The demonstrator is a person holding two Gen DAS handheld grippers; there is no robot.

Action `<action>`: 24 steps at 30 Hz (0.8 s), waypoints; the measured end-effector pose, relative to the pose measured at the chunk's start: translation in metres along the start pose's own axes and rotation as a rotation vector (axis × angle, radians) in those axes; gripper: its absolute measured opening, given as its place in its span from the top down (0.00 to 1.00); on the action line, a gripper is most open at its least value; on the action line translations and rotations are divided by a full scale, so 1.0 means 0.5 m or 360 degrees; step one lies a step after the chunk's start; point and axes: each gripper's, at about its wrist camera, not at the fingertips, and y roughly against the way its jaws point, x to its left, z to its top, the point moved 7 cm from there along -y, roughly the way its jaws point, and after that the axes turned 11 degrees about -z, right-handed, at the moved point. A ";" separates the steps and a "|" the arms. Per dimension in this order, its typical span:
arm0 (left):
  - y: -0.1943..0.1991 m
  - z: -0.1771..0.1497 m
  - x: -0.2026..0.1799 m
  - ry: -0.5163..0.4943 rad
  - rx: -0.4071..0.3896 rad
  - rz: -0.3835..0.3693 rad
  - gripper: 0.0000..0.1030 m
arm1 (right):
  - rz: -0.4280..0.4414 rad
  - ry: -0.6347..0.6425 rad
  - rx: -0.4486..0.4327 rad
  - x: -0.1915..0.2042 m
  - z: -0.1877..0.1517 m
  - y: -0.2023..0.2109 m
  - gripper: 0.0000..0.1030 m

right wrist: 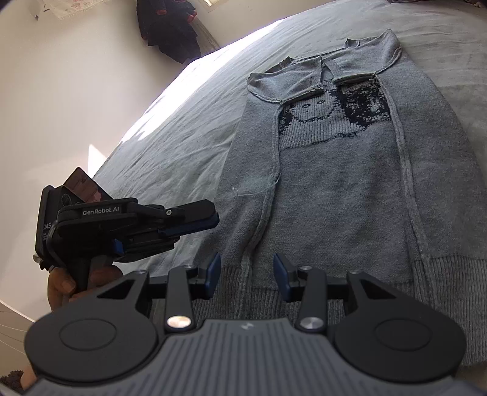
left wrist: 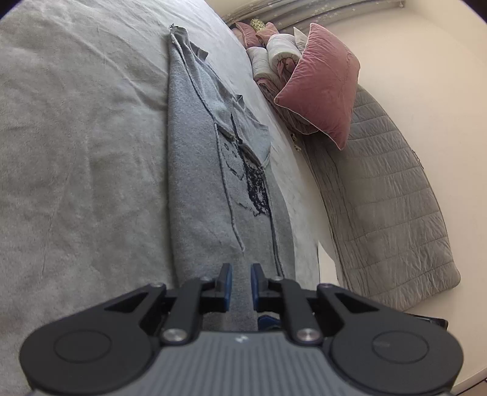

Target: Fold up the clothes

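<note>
A grey knitted sweater [left wrist: 207, 182] with a dark face pattern lies flat on the bed, both sleeves folded in over its chest. My left gripper [left wrist: 241, 269] hovers over its hem end; the blue pads stand a narrow gap apart and nothing is pinched between them. In the right wrist view the sweater [right wrist: 334, 182] stretches away, ribbed hem nearest. My right gripper [right wrist: 246, 265] is open just above that hem, holding nothing. The left gripper [right wrist: 214, 217] shows from the side by the sweater's left edge, in the air, held by a hand [right wrist: 64, 286].
The grey bedspread [left wrist: 76, 152] surrounds the sweater. A pink pillow [left wrist: 322, 85] and rolled bedding [left wrist: 274, 51] pile at the far end. A quilted grey blanket [left wrist: 389, 213] lies on the floor beside the bed. Dark clothing [right wrist: 170, 27] hangs on the wall.
</note>
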 end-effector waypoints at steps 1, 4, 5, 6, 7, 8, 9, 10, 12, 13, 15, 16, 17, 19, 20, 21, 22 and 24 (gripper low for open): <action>-0.005 -0.003 0.001 -0.0030 0.0028 0.0047 0.88 | -0.0040 0.0063 0.0005 0.008 -0.005 -0.005 0.61; -0.019 -0.009 0.008 -0.0097 0.0090 0.0153 0.88 | -0.0143 0.0254 0.0021 0.031 -0.022 -0.018 0.76; -0.020 -0.009 0.007 -0.0104 0.0093 0.0155 0.88 | -0.0158 0.0299 0.0024 0.038 -0.026 -0.018 0.81; -0.019 -0.007 0.006 -0.0107 0.0094 0.0154 0.88 | -0.0171 0.0337 0.0028 0.044 -0.028 -0.017 0.84; -0.018 -0.005 0.003 -0.0114 0.0093 0.0150 0.88 | -0.0180 0.0348 0.0031 0.047 -0.028 -0.014 0.89; -0.017 -0.003 0.000 -0.0121 0.0092 0.0146 0.88 | -0.0183 0.0338 0.0033 0.046 -0.026 -0.008 0.92; -0.016 -0.001 -0.005 -0.0133 0.0088 0.0138 0.88 | -0.0187 0.0328 0.0035 0.046 -0.025 -0.002 0.93; -0.013 0.000 -0.012 -0.0153 0.0077 0.0120 0.88 | -0.0186 0.0316 0.0033 0.048 -0.022 0.005 0.94; -0.011 0.001 -0.025 -0.0195 0.0065 0.0094 0.87 | -0.0203 0.0329 0.0019 0.055 -0.017 0.020 0.94; -0.011 0.001 -0.030 -0.0216 0.0063 0.0089 0.86 | -0.0227 0.0353 0.0019 0.059 -0.017 0.023 0.94; -0.016 -0.001 -0.033 -0.0246 0.0075 0.0105 0.86 | -0.0251 0.0375 0.0053 0.059 -0.021 0.018 0.91; -0.019 -0.002 -0.032 -0.0249 0.0084 0.0109 0.86 | -0.0255 0.0377 0.0059 0.057 -0.023 0.017 0.88; -0.021 -0.004 -0.032 -0.0249 0.0088 0.0109 0.85 | -0.0259 0.0378 0.0066 0.054 -0.025 0.015 0.88; -0.023 -0.004 -0.035 -0.0258 0.0074 0.0107 0.85 | -0.0267 0.0382 0.0080 0.050 -0.029 0.012 0.86; -0.022 -0.002 -0.038 -0.0277 0.0058 0.0108 0.85 | -0.0266 0.0375 0.0073 0.047 -0.026 0.015 0.85; -0.021 0.000 -0.042 -0.0296 0.0041 0.0109 0.85 | -0.0263 0.0364 0.0056 0.043 -0.019 0.022 0.85; -0.020 0.002 -0.046 -0.0316 0.0026 0.0112 0.84 | -0.0272 0.0355 0.0034 0.037 -0.011 0.028 0.83; -0.025 0.001 -0.056 -0.0375 0.0011 0.0126 0.82 | -0.0314 0.0327 -0.0019 0.015 0.009 0.041 0.75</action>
